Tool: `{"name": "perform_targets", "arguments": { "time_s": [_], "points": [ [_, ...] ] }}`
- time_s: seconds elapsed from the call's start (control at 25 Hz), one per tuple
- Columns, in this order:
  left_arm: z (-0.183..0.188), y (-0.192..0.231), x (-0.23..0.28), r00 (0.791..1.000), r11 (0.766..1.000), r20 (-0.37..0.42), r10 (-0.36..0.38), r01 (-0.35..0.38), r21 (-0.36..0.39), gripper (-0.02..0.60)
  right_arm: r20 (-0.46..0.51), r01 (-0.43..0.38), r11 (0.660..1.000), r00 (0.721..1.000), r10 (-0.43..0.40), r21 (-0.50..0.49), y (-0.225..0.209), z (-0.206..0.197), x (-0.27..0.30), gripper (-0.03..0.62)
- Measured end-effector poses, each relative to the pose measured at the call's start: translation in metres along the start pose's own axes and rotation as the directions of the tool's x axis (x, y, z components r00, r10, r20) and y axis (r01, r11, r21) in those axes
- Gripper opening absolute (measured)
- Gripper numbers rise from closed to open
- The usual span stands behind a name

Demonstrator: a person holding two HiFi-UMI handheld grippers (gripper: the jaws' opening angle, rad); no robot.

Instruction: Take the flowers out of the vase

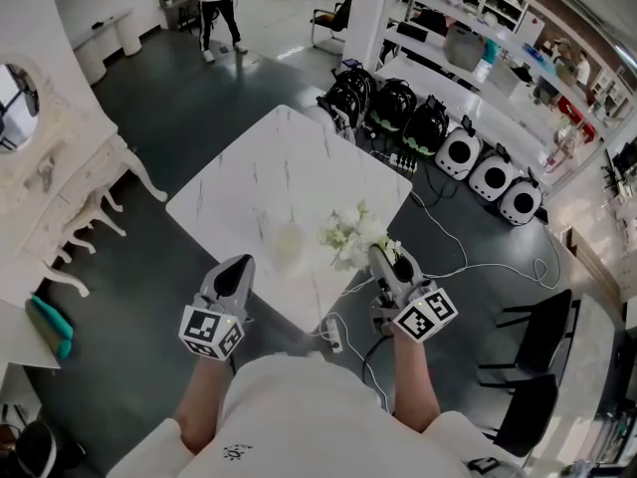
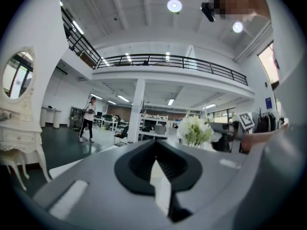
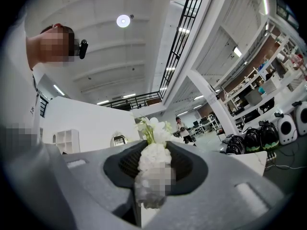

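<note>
In the head view, a white marble tabletop [image 1: 249, 182] stands on a dark floor. The left tongs [image 1: 239, 263] sit level over its near edge. The right tongs [image 1: 384, 257] are over the near right corner, closed on a bunch of white flowers [image 1: 352, 235], which is held above the tabletop. Just left of the flowers, a pale glassy shape on the tabletop looks like the vase [image 1: 289, 241], though it is too faint to be sure. The flowers are apart from it. A person [image 1: 216, 6] stands far off across the floor. In the left gripper view, the tongs' jaws meet with nothing between them. The flowers show off to the right, beside the other gripper's marker cube [image 2: 246, 120]. In the right gripper view, the jaws press on the bunch low down, and white blooms and green stems rise past the tips.
</note>
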State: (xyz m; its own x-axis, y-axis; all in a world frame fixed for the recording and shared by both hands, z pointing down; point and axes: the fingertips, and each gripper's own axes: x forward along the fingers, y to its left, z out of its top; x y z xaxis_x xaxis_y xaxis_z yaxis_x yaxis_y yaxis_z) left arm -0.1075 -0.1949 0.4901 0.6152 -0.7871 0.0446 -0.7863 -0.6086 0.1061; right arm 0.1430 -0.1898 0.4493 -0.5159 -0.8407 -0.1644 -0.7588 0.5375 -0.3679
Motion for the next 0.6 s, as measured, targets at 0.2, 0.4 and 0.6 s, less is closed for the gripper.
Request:
{"name": "perform_targets", "arguments": {
  "time_s": [0.2,0.4,0.6],
  "points": [
    [-0.0019,0.0018,0.0044,1.000,1.000,-0.003,-0.003,0.003,-0.004,-0.011,0.002,0.003,1.000,1.000,-0.003,-0.001,-0.0036,-0.0008,0.0019,0.110],
    [-0.0050,0.0006,0.0027,1.000,1.000,-0.003,-0.002,0.001,-0.010,-0.011,-0.004,0.006,1.000,1.000,-0.006,-0.006,-0.0036,-0.0041,-0.0005,0.110],
    [-0.0085,0.0022,0.0020,1.000,1.000,-0.012,-0.002,0.002,-0.012,-0.011,-0.011,0.006,1.000,1.000,-0.006,-0.005,-0.0030,-0.0070,0.0017,0.110]
  ]
}}
